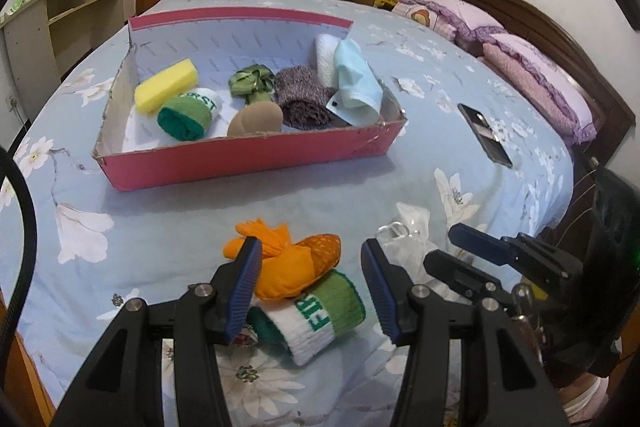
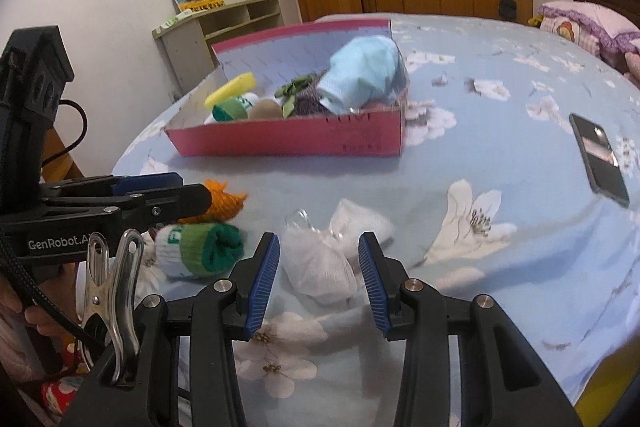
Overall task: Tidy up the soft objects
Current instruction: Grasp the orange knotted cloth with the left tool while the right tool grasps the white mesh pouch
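Our left tongs [image 1: 310, 291] stand parted astride orange toy [image 1: 288, 267] and green sock [image 1: 320, 311]; right tongs [image 2: 319, 283] parted around white bundle [image 2: 320, 267], gripping nothing.

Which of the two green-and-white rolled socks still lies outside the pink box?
The rolled sock on the bedspread, beside the orange toy. Its twin already sits inside the pink box, by the yellow sponge.

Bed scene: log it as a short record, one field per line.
surface: bed with blue floral sheet
box: pink box, holding soft items
outside box: orange plush, green and white sock roll, white bag
left gripper: open, over the plush and sock roll
right gripper: open, astride the white bag
other: phone on the sheet
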Demonstrator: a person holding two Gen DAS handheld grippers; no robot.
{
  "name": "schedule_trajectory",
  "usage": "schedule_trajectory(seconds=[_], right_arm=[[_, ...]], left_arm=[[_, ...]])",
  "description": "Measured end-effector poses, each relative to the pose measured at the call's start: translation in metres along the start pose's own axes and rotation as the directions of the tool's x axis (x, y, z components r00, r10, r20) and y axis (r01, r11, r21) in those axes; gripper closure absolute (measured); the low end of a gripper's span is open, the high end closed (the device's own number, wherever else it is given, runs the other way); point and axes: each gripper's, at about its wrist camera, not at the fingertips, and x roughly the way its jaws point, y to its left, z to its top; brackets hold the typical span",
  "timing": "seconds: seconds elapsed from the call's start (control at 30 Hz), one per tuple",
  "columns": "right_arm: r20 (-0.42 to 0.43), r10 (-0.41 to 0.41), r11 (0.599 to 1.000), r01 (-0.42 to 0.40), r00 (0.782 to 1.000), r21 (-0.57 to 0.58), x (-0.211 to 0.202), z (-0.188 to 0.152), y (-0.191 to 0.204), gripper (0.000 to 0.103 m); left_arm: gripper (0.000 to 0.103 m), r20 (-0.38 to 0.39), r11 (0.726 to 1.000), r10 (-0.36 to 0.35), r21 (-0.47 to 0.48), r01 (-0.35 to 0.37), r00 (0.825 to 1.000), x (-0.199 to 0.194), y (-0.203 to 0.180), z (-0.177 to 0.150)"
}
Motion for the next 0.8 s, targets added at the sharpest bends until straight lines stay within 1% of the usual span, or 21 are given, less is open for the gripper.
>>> schedule_trajectory(seconds=[0.1,0.43,0.67,0.8], right_arm=[[-0.017,0.014,1.0,-0.014,1.0,0.005,0.004,-0.003,0.0,0.061],[-0.059,0.029,0.999,-0.028,0.998,0.019,0.015,-0.008,-0.001,0.061],[-0.074,0.039,0.999,-0.037,0.996,0.032,0.02,-0.011,-0.003,0.061],[-0.079,0.05,0.998,-0.046,0.996,0.047,0.021,-0.012,-0.005,0.061]], left_arm=[[0.049,-0.005,1.0,0.028,0.01,-0.028,1.0,0.005,-0.002,-0.001],[0.049,-0.021,0.998,0.06,-0.02,-0.06,0.998,0.012,0.006,-0.003],[0.049,-0.031,0.998,0.054,-0.009,-0.054,0.998,0.016,0.003,-0.006],[0.05,-0.057,0.999,0.041,-0.008,-0.041,0.998,0.021,0.002,-0.008]])
